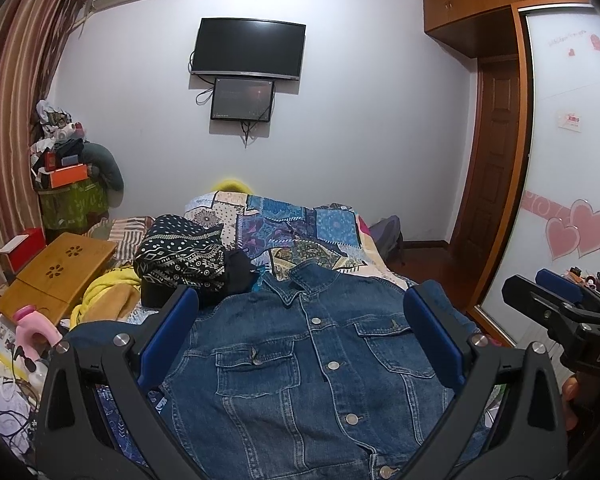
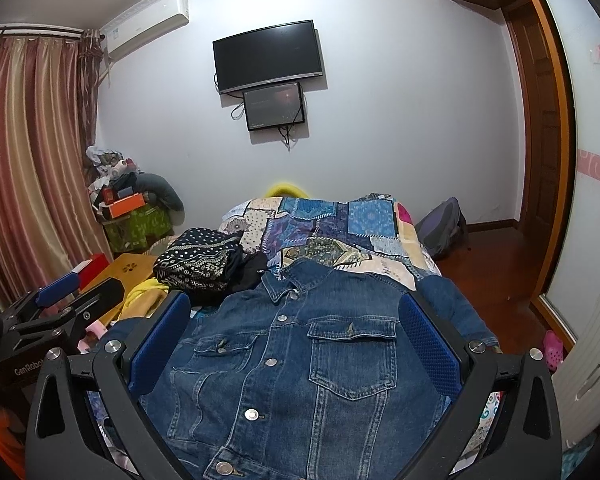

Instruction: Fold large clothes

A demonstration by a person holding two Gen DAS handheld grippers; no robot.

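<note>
A blue denim jacket (image 1: 320,364) lies buttoned and front up on the bed, collar away from me; it also shows in the right wrist view (image 2: 312,364). My left gripper (image 1: 300,312) is open and empty, held above the jacket's chest. My right gripper (image 2: 296,312) is open and empty too, over the jacket's right half. The right gripper shows at the right edge of the left wrist view (image 1: 556,300), and the left gripper at the left edge of the right wrist view (image 2: 60,292).
A black-and-white patterned folded cloth (image 1: 184,252) and a black garment (image 1: 238,268) lie beyond the jacket on the patchwork bedspread (image 1: 300,224). A wooden lap table (image 1: 56,272) and clutter sit at left. A wardrobe (image 1: 572,160) and door stand at right.
</note>
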